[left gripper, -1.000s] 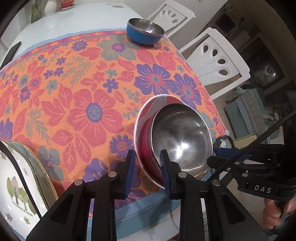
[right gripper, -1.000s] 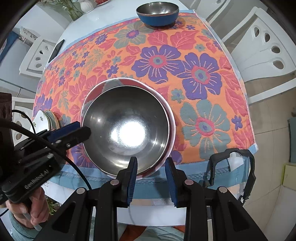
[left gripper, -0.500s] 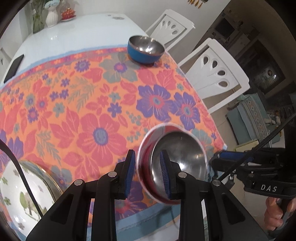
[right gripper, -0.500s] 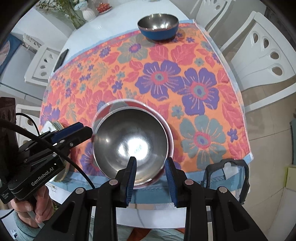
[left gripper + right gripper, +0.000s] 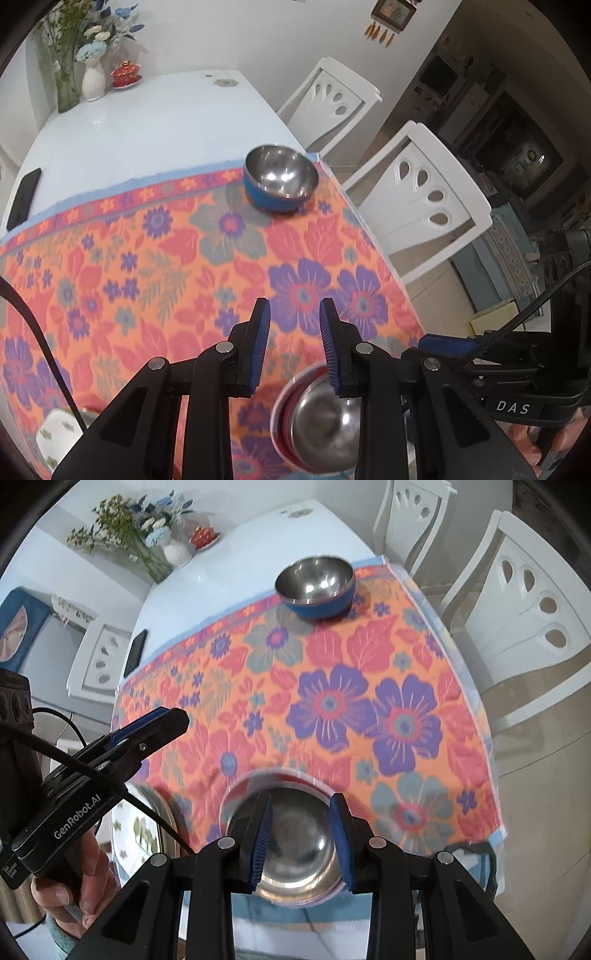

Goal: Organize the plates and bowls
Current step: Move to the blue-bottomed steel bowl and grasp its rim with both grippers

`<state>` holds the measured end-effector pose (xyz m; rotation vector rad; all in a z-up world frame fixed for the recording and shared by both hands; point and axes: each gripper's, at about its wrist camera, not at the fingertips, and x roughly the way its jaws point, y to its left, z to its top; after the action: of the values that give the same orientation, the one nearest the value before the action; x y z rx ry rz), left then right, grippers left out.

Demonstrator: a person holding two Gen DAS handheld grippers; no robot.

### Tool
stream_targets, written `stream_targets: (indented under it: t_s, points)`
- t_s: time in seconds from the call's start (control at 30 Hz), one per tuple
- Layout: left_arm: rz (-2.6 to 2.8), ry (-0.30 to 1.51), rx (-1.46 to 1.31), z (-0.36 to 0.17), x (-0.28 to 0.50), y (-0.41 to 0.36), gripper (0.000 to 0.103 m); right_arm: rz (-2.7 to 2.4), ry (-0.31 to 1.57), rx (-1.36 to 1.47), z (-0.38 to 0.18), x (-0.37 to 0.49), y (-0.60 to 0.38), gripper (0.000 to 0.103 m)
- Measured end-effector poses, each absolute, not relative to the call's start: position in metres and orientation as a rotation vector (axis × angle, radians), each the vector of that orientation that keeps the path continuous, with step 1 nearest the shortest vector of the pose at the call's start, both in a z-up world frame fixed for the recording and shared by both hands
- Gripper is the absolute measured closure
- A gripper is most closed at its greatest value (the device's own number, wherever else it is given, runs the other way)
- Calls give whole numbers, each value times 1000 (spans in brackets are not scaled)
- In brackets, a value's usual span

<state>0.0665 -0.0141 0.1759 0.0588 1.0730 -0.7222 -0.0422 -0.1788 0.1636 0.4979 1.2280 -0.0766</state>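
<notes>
Your left gripper (image 5: 294,334) and right gripper (image 5: 300,830) both hover above the cloth, fingers a little apart with nothing between them. The steel bowl (image 5: 295,845) sits nested in the pink bowl (image 5: 282,406) at the near edge of the floral cloth (image 5: 332,701). The blue bowl (image 5: 279,182) stands at the far edge, plates (image 5: 142,830) lie left.

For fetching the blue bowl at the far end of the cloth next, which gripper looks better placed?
Probably the right gripper: the blue bowl sits near the cloth's right edge, almost straight ahead of it. The left gripper would have to angle rightward. Both carry nothing.
</notes>
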Motion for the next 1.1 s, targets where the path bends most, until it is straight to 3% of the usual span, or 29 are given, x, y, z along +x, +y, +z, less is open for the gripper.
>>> stream_targets:
  t_s: [0.1,0.2,0.43,0.6,1.1]
  points:
    - [-716,1049,71,182,84,-22,64,-101,1202,518,169,-26,-190,68]
    - [-717,1029,80,186,102,-29,64,-124,1183,543,170,-9,-203,60]
    - [-715,1057,20,175,162,-45,64,-163,1177,606,158,40,-235,54]
    - [-705,1088,-12,155,203,-60,59,-180,1181,605,139,80,-254,53]
    - [-727,1224,-104,70,283,-106,60,-223,1187,630,73,181,-302,53]
